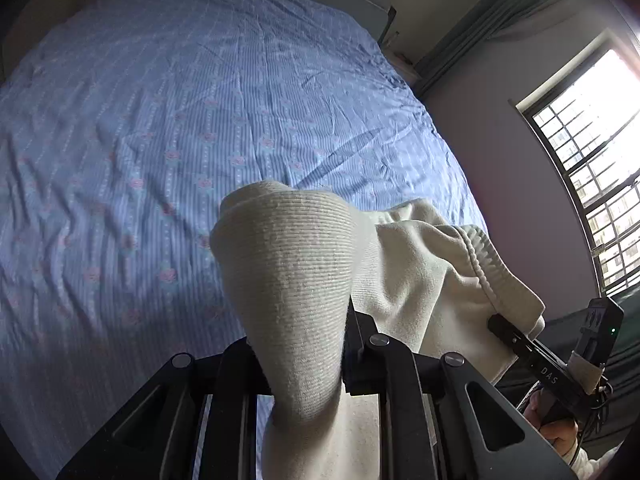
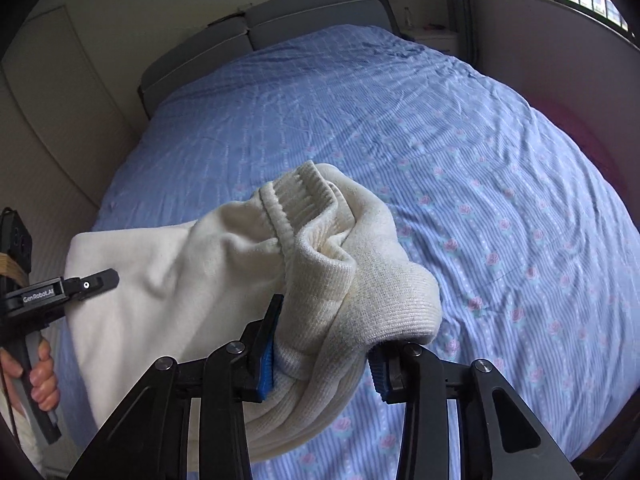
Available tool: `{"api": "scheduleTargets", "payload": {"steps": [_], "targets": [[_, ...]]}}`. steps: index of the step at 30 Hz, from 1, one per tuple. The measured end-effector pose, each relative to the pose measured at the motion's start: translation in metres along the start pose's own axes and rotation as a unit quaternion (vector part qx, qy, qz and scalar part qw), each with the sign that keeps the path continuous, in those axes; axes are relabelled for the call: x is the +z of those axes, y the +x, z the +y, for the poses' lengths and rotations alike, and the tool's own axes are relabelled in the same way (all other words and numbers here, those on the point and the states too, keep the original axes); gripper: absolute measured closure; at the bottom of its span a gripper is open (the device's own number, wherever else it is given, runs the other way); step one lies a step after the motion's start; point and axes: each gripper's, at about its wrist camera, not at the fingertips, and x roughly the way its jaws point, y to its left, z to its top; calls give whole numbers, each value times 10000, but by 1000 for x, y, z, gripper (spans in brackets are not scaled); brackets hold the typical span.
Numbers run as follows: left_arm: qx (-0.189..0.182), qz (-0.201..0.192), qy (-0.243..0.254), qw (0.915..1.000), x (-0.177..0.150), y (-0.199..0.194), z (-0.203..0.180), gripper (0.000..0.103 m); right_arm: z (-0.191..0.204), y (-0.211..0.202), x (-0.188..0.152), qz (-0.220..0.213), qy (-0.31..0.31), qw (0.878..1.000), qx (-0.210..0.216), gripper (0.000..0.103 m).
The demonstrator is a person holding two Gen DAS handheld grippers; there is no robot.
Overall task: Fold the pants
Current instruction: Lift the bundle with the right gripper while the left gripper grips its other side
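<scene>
Gripping a bunched, ribbed part of the cream pants [image 1: 288, 280], the left hand-held gripper [image 1: 308, 344] has its jaws closed on the cloth, which fills the gap between them and bulges up ahead of the fingers; the rest of the pants hangs below the jaws and stretches off to the right of this gripper, towards the right hand-held gripper [image 1: 504, 330], whose tip is pressed into the cloth there; in its own view the right hand-held gripper [image 2: 324, 356] is clamped on a thick wad of ribbed waistband, the blue pads [image 2: 266, 364] set fairly wide apart because of the bulk between them; folds spill over the right finger and sag beneath the jaws; to the left of this gripper the pants span across to the other gripper, held in a bare hand [image 2: 40, 372]; the pants are lifted above the blue flowered bed [image 2: 480, 160], which lies ahead of and under both grippers.
</scene>
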Motion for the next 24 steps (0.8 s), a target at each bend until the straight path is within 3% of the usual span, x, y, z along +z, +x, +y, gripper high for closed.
{"api": "scheduleTargets", "payload": {"steps": [11,24], "targets": [[246,-432,282,9984,-62,-134,14,85,82,-101,-49,-292,-352,9986,255,65],[735,-838,-259,9934,-124,-219,45,85,134,-121,-78,-242,-967,9898,1020,65]]}}
